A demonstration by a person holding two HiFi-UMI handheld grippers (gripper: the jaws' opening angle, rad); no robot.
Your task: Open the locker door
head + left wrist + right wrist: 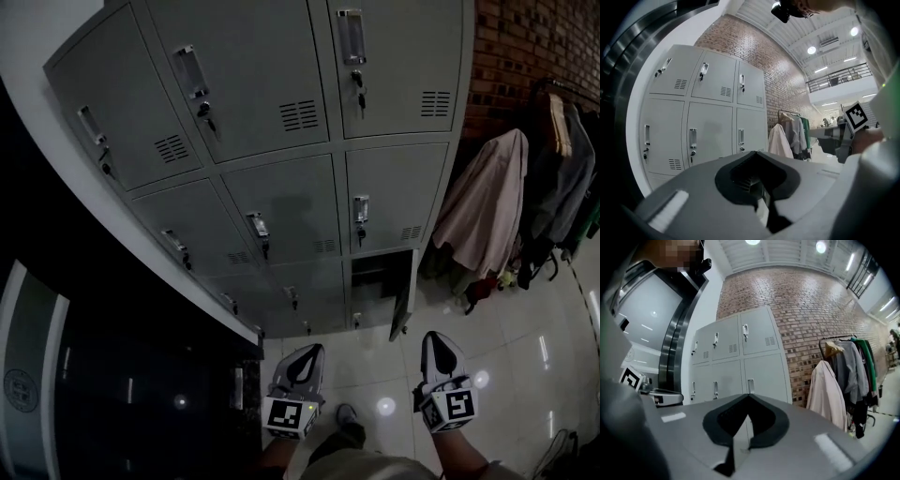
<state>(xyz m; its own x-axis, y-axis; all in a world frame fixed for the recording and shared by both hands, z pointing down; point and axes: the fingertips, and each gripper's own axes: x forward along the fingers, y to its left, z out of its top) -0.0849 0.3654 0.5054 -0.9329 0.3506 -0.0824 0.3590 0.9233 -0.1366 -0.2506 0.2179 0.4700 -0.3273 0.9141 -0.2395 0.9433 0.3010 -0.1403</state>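
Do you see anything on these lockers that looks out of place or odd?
Yes. In the head view, the locker door at the bottom right stands ajar, and the dark compartment behind it is exposed. The other doors of the lockers that are in view look shut. Nothing else stands out.

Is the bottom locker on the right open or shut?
Open. In the head view the bottom right locker shows its dark inside, and its door stands swung out from the frame.

Grey metal locker door (406, 295), right column, third row down, swung open, seen edge-on
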